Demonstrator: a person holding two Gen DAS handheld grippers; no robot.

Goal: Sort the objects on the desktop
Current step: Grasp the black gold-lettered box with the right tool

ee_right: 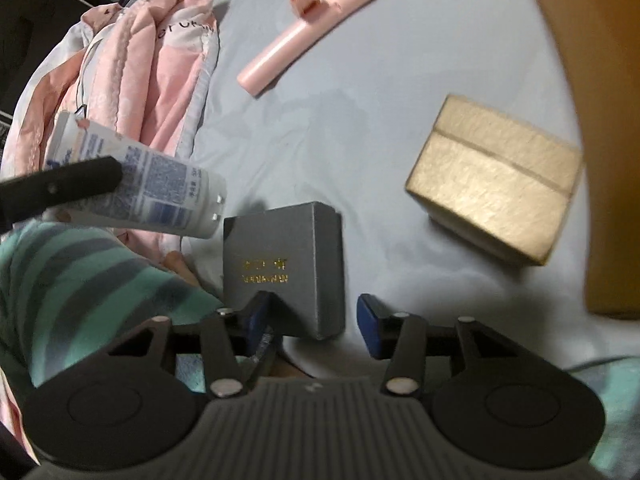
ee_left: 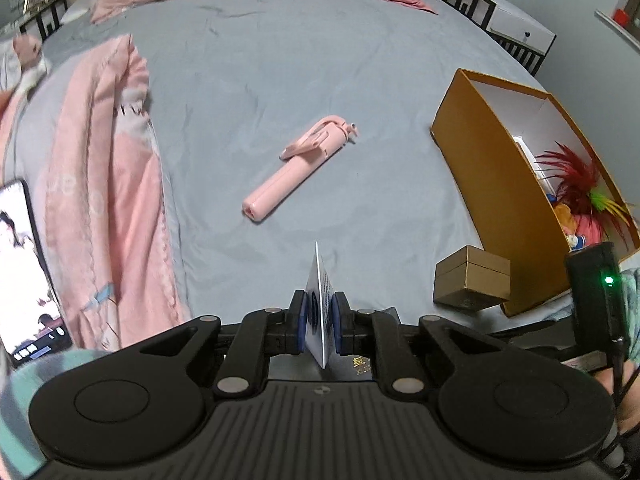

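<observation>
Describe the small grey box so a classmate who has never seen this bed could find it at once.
Start at the big orange box on the grey bedsheet. Near its closest corner sits a gold box; the grey box lies beside that, nearest the right gripper. It alone carries gold lettering.

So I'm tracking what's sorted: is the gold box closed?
Closed. The gold box lies on the sheet with its lid seated on the base, only a thin seam showing.

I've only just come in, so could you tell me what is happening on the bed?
A person is sorting small items with two hand-held grippers. The left gripper is shut on a white tube. The right gripper is open over a grey box. A pink selfie stick and a gold box lie beside the orange box.
</observation>
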